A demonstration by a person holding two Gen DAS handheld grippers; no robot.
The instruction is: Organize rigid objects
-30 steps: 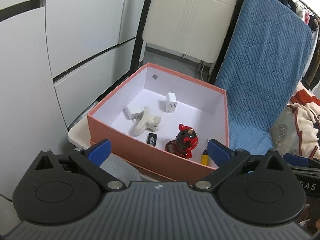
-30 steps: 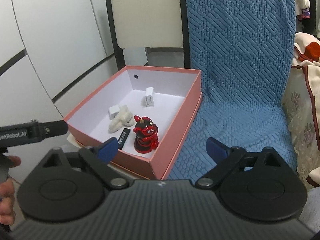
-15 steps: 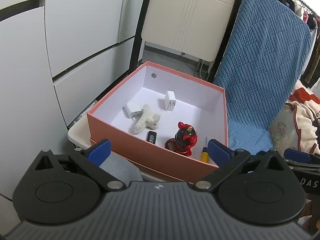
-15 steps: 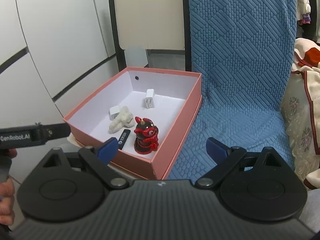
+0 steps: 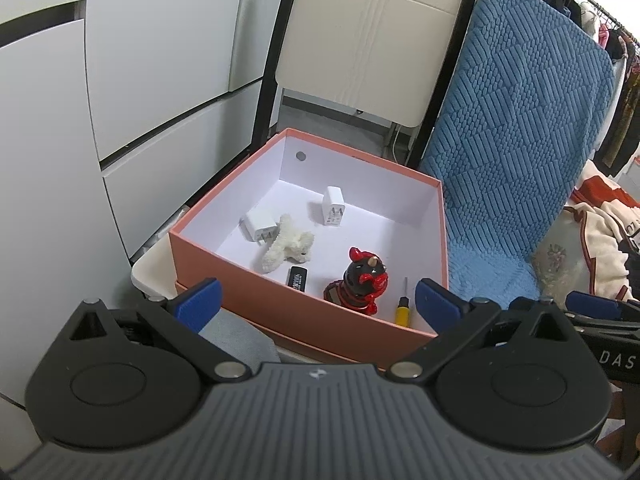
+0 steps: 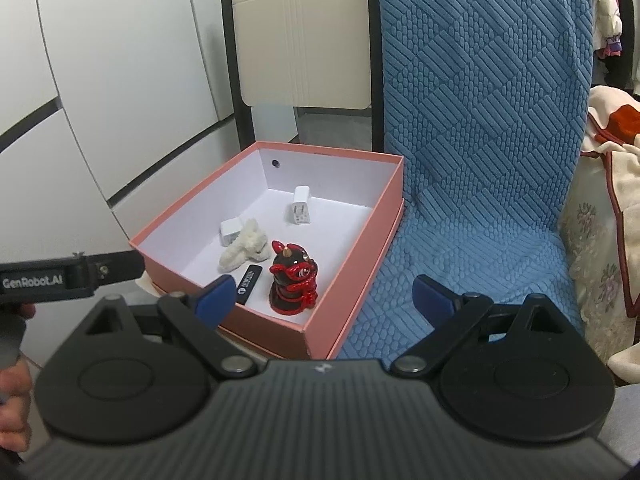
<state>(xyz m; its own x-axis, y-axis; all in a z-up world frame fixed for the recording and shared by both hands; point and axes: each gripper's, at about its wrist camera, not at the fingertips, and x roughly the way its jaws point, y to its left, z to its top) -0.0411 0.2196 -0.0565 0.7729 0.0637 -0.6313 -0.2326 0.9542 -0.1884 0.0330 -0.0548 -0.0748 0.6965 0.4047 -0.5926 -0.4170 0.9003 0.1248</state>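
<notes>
Both grippers — left (image 5: 316,304), right (image 6: 324,294) — gape empty; figurine (image 5: 362,286) in box (image 5: 304,304) looks glazed, slippery, breakable — grip its base.

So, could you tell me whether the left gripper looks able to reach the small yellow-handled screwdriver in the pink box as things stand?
Probably yes. The left gripper is open and empty, and the box has no lid. The screwdriver lies by the near wall, close beside the red and black figurine, so the fit looks tight.

Left wrist view looks down and forward over its gripper (image 5: 316,304) into the pink box (image 5: 280,280), fairly near. Right wrist view faces the same box (image 6: 344,320) from farther right; both share the blue blanket (image 5: 516,128).
</notes>
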